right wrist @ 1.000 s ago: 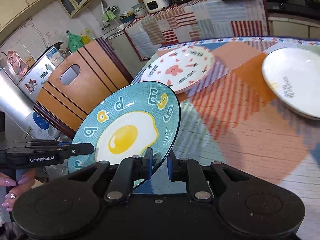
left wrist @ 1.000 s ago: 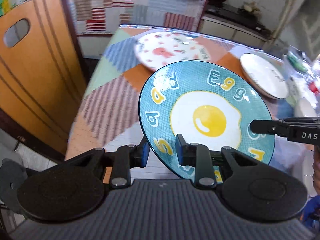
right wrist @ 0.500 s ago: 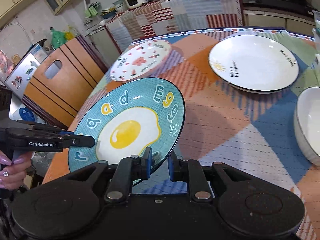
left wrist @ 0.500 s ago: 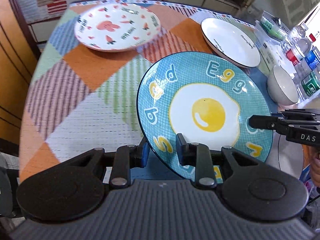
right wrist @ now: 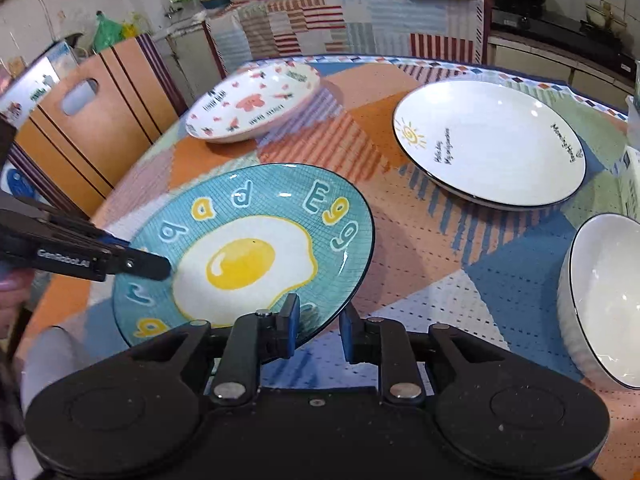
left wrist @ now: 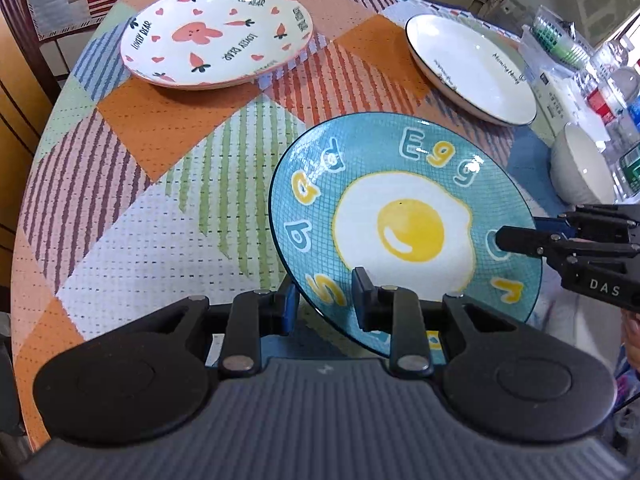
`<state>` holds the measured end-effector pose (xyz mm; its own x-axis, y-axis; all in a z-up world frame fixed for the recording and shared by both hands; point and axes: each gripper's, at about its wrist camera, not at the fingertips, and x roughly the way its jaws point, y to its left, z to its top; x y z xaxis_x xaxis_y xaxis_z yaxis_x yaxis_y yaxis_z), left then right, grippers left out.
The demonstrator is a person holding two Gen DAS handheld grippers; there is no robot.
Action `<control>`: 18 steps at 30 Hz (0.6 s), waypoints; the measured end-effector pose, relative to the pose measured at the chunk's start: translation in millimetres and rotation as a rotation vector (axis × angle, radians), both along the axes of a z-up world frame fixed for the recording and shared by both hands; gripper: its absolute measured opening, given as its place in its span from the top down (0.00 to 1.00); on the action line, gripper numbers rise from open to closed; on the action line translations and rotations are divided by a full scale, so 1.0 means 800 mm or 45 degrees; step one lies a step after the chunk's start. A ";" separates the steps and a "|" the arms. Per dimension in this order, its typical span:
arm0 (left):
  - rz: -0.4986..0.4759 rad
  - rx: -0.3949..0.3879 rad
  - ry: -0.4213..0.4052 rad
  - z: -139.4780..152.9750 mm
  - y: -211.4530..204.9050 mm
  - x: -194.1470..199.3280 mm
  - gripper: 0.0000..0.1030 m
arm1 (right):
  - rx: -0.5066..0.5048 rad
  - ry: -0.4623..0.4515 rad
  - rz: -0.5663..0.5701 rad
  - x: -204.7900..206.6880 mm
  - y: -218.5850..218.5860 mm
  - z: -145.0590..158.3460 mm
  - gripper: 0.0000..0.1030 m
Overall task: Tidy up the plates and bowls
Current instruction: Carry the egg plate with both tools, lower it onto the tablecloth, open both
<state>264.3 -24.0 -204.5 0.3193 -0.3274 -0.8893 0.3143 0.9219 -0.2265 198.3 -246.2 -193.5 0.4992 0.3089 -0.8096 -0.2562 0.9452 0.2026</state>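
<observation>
Now, from my left wrist: my left gripper [left wrist: 324,302] has its jaws nearly closed on the near rim of the egg plate [left wrist: 404,232], one pad on the painted face and the other under it. The plate is tilted, its far edge raised, low over the patchwork table [left wrist: 140,240]. My right gripper [left wrist: 518,240] reaches in from the right, its upper finger lying on the plate's face near the rim. Beyond, a bunny plate [left wrist: 216,36] sits at the far left of the table, a white plate [left wrist: 472,68] at the far right, and a white bowl [left wrist: 580,168] just right of the egg plate; all three rest apart from it. From my right wrist: my right jaws have just been opening. The rim is between them, the left pad against the face, the right pad just off the underside, so I no longer pinch it. My left gripper comes in from the left edge with a finger on the egg's white. The bowl stands at the right edge, and the white plate lies beyond it.
</observation>
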 end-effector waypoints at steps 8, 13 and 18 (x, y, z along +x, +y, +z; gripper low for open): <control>-0.033 -0.025 0.056 -0.014 -0.006 0.002 0.75 | -0.065 0.003 -0.027 0.012 0.001 -0.013 0.73; 0.044 0.000 0.056 0.001 0.012 -0.003 0.73 | -0.234 -0.042 -0.133 0.004 0.016 0.007 0.66; 0.074 -0.006 -0.028 0.048 0.043 -0.015 0.68 | -0.077 -0.144 -0.178 -0.028 0.011 0.056 0.62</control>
<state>252.7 10.2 -166.0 0.3570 -0.3122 -0.8804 0.2654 0.9376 -0.2248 176.1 -237.5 -148.5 0.6229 0.1828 -0.7607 -0.1397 0.9827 0.1217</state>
